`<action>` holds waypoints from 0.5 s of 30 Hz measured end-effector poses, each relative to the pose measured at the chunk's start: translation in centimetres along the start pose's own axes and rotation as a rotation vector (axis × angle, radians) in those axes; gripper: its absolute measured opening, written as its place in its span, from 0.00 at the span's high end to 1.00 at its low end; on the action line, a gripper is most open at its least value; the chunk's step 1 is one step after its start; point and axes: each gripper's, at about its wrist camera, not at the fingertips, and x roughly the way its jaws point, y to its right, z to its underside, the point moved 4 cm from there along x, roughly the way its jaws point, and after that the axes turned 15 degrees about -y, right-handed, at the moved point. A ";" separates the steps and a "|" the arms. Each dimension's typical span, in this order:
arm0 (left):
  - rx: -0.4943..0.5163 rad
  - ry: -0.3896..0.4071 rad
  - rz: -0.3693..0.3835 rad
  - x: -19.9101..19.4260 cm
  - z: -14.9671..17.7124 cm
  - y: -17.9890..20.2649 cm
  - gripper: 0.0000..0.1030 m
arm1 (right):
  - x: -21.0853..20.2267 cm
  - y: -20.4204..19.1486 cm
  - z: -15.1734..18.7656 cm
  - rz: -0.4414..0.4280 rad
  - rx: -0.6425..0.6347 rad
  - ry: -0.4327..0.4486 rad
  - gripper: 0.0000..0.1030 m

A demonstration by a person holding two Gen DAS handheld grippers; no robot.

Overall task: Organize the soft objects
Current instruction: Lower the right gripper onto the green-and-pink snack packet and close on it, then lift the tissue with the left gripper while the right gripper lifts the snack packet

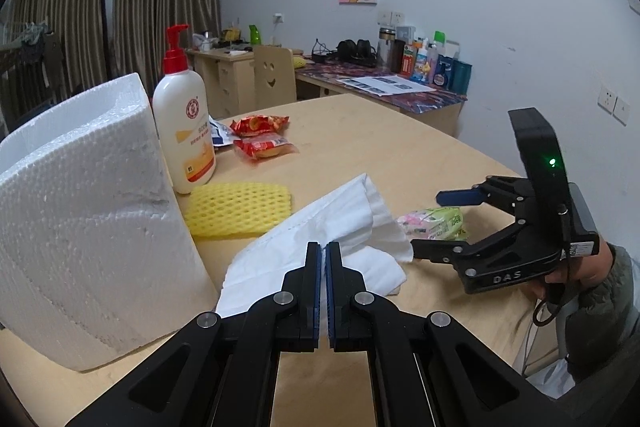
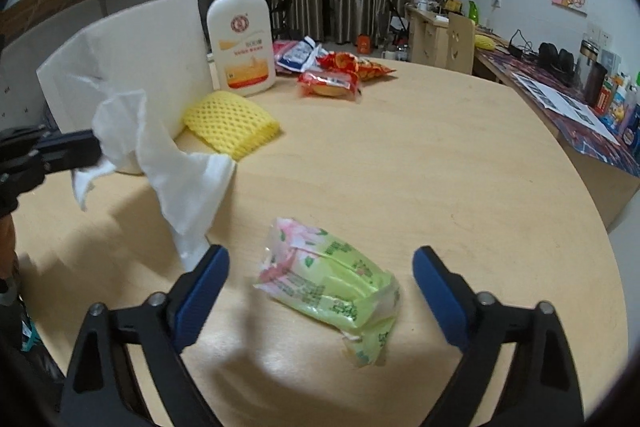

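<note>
My left gripper [image 1: 323,255] is shut on a crumpled white tissue [image 1: 320,223], which hangs from its tip above the table. In the right wrist view that tissue [image 2: 160,155] droops from the left gripper [image 2: 86,149] at the left edge. A green and pink soft tissue pack [image 2: 332,291] lies on the round wooden table [image 2: 440,167]. My right gripper [image 2: 320,267] stands open astride it, its blue pads clear of both sides. The left wrist view shows the right gripper [image 1: 426,223] around the pack [image 1: 444,223], with a hand behind it.
A yellow foam net [image 1: 240,209] lies beside a white foam block [image 1: 80,207] and a red-capped lotion bottle [image 1: 184,123]. Red snack packets [image 1: 264,145] sit farther back. A desk with bottles and headphones [image 1: 356,51] lines the wall.
</note>
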 end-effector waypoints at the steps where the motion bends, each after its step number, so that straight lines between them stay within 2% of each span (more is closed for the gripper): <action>1: 0.000 -0.001 0.001 0.0 0.0 0.0 0.98 | 0.2 -0.1 0.0 0.000 -0.007 -0.009 0.17; 4: -0.001 0.001 0.004 0.0 0.1 0.1 0.98 | 0.6 -0.4 0.2 0.005 -0.027 -0.029 0.18; 11: -0.006 0.000 0.012 0.1 0.2 0.1 0.98 | 1.0 -0.6 0.7 0.013 -0.036 -0.054 0.40; 15: -0.015 0.008 0.022 -0.2 0.2 0.1 0.98 | 0.7 -0.3 0.9 -0.006 -0.007 -0.041 0.47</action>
